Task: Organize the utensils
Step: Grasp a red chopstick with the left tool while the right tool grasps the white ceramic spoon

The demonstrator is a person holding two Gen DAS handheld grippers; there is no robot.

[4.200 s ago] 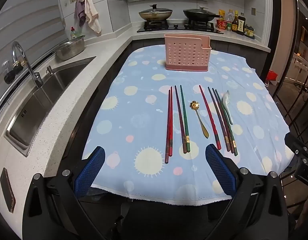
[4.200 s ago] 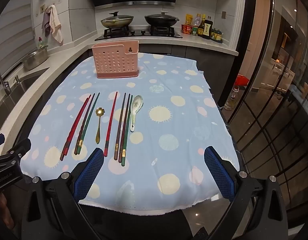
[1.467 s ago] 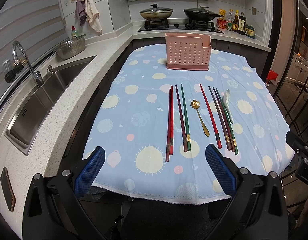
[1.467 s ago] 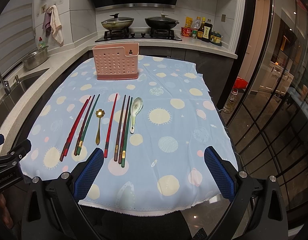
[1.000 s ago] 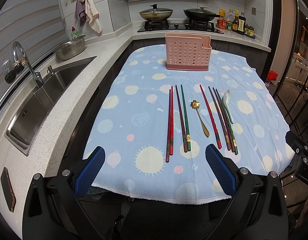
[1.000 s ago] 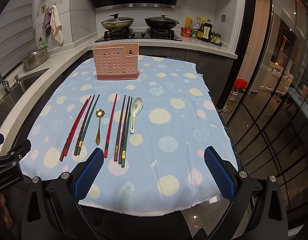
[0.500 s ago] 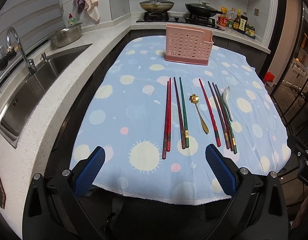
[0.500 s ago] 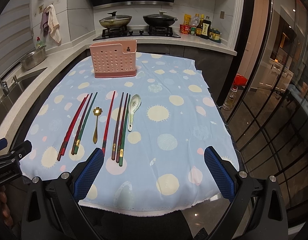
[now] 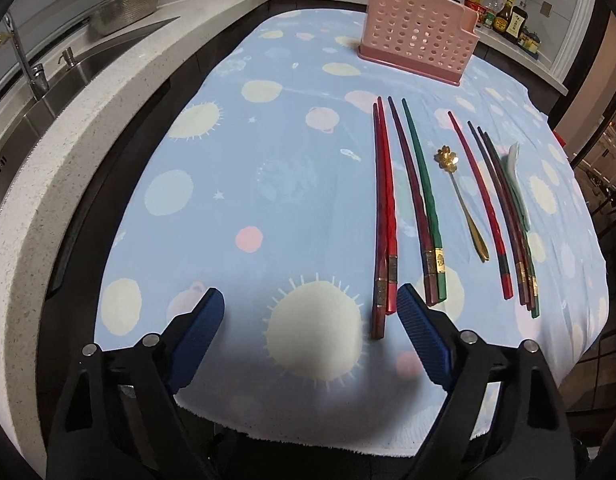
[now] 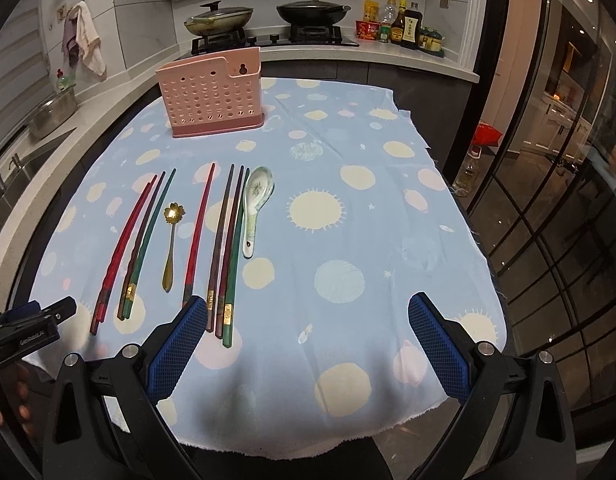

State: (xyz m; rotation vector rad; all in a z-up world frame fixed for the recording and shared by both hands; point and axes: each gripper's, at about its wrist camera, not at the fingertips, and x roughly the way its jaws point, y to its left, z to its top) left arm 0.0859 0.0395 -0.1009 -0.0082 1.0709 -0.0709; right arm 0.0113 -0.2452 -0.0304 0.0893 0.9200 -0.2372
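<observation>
Left gripper [image 9: 309, 300]: jaws apart with nothing between them, just been closing a little from full spread. It hangs low over the near edge of the tablecloth [image 9: 268, 168]. Its right finger sits just beside the butt ends of the red chopstick pair [image 9: 385, 216]; contact cannot be told.

Right gripper [image 10: 308, 308]: jaws wide apart, holding nothing, bare cloth between them. Its left finger overlaps the near end of the single red chopstick [image 10: 198, 236] in view; touching or above, unclear.

Utensils lie in a row on the cloth, left to right: red chopstick pair, a dark-red and green pair [image 9: 417, 204], gold flower spoon [image 9: 461, 200], single red chopstick, a bundle of three dark and green chopsticks [image 10: 230, 248], ceramic spoon [image 10: 256, 200]. Pink perforated holder [image 10: 210, 94] stands upright at the far end, well apart from the row.

Left wrist view alone: sink and faucet [image 9: 28, 64] along the counter. Right wrist view alone: stove with two lidded pans [image 10: 264, 16], sauce bottles [image 10: 403, 26], the ceramic spoon's full painted bowl, the left gripper's body at lower left, fingers [image 10: 12, 396] of a hand beneath it.
</observation>
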